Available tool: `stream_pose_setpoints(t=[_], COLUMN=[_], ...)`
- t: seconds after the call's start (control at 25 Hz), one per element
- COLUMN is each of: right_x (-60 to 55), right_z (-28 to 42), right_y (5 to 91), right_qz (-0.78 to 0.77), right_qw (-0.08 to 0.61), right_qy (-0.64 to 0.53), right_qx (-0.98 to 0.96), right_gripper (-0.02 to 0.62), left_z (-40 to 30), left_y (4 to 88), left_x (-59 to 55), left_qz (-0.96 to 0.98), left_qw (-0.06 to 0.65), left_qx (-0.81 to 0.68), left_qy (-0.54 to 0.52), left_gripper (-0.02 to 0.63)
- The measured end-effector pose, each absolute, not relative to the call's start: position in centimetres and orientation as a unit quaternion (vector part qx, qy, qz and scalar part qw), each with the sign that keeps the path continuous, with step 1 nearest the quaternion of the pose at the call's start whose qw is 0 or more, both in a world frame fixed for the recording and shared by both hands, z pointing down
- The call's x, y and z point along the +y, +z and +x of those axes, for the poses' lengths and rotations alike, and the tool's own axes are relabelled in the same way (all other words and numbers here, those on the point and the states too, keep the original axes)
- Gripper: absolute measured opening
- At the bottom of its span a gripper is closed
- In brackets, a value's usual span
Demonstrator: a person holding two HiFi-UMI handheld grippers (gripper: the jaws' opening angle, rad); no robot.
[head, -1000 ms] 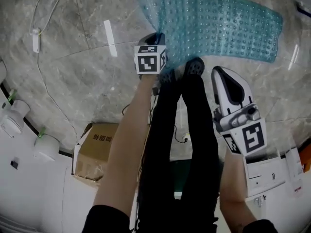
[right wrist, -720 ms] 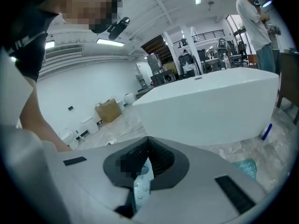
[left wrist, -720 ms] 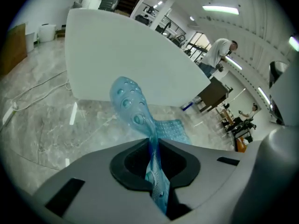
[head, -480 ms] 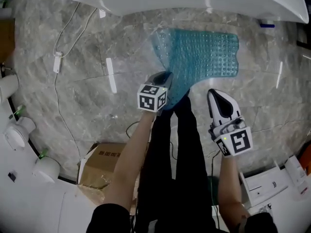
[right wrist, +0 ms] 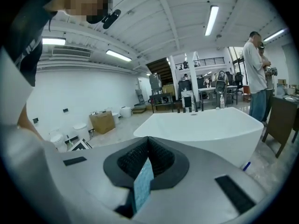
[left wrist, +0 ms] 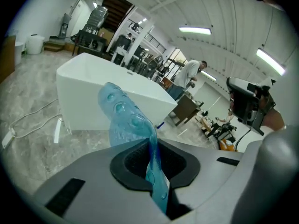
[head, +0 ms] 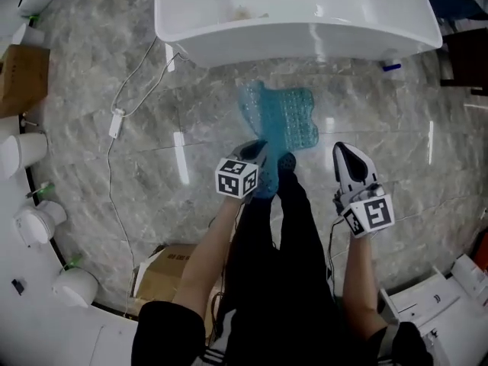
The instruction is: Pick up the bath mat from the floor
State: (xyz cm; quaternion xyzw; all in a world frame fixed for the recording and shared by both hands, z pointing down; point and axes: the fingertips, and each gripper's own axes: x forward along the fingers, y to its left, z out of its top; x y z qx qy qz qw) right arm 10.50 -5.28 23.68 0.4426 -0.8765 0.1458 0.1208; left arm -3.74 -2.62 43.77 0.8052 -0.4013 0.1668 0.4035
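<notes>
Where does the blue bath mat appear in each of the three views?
Head view: bath mat at centre, held by left gripper.
Left gripper view: centre, pinched between the jaws.
Right gripper view: not in it.
Shared landmark: white bathtub, in all three.

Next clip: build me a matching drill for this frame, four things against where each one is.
Things:
1 bath mat
2 bathtub
3 nearer cardboard box
4 white cable

Places:
A lying loose on the floor
B pinched in the left gripper, hanging
C standing beyond the mat
D left of the person's legs

Pairs: 1-B, 2-C, 3-D, 4-A
</notes>
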Motion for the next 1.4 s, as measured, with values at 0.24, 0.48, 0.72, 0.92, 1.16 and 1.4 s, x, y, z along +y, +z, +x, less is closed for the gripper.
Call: stream_pose_setpoints(t=[0.24,0.48,0.72,0.92,1.16,1.4], right_x=[-3.6,-3.6,-4.2,-3.5,-3.5,-3.1], right_z=[9.3,10.2,12.5,14.0,15.0,18.5], right_y=[17.7,12.8,8.0,5.6,1.6,-2.6], right_qz=[0.451,0.462,0.465,0.448,0.425,0.42], right_qw=[0.097,0.071,0.036,0.018,0.001,-0.016], right_qy=[0.113,0.085,0.053,0.036,0.005,-0.029], right_qx=[-0.88,-0.88,-0.883,-0.893,-0.905,-0.907], right_gripper=[0.014,0.014,0.014,0.014,0.013,0.014], left_z=[-4.6,-4.3,-2.3,0.6,3.1,5.1], left_y=[35.7,28.2,22.6,17.3,9.8,1.8], left_x=[-2.7,-3.2,-3.5,-2.9,-3.6,-2.8], left_qz=[0.834,0.854,0.863,0.881,0.889,0.897], left_qw=[0.358,0.319,0.286,0.229,0.154,0.06], left_qx=[-0.395,-0.4,-0.407,-0.41,-0.431,-0.439], left_qy=[0.14,0.098,0.081,0.063,0.03,0.008], left_gripper=[0.04,0.04,0.04,0.04,0.041,0.044])
